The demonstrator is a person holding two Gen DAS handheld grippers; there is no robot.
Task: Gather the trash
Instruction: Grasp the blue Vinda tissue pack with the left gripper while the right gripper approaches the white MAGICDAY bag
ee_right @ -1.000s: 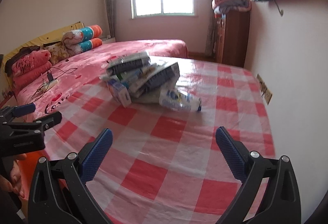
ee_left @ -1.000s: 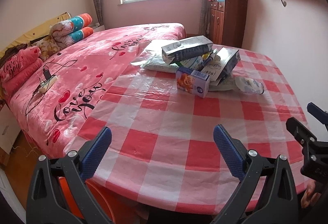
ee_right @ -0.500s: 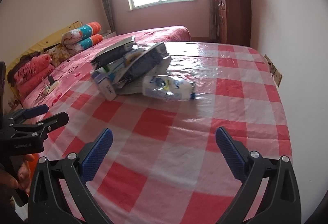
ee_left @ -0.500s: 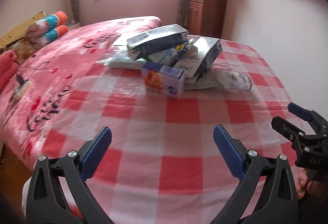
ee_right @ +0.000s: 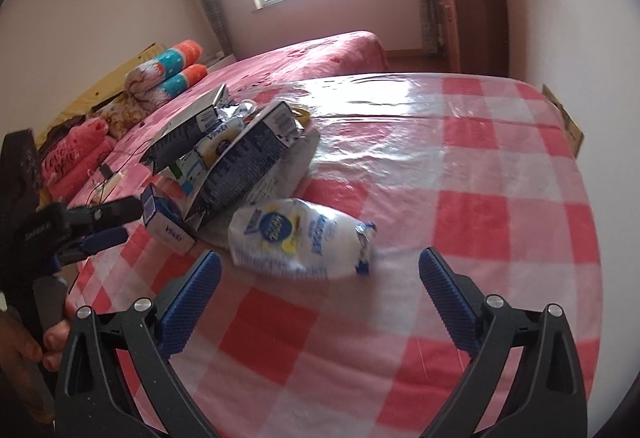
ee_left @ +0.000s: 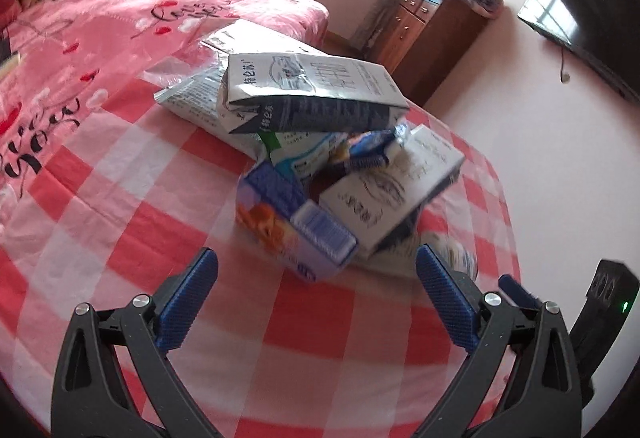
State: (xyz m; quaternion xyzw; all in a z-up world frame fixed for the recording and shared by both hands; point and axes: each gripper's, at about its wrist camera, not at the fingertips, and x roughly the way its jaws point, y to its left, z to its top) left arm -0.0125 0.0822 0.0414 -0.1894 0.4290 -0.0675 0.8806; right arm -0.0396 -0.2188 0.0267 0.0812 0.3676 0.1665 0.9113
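On the checked tabletop the trash pile lies just ahead; both grippers, left gripper and right gripper, hover with fingers spread, empty. Best take the loose pouch and small carton first, squarely.

I see a glossy plastic sheet over the checked cloth on the desk. The cartons look like printed matt card, the pouch beside them crinkled shiny film. My left tool has ribbed blue pads on matt black plastic.
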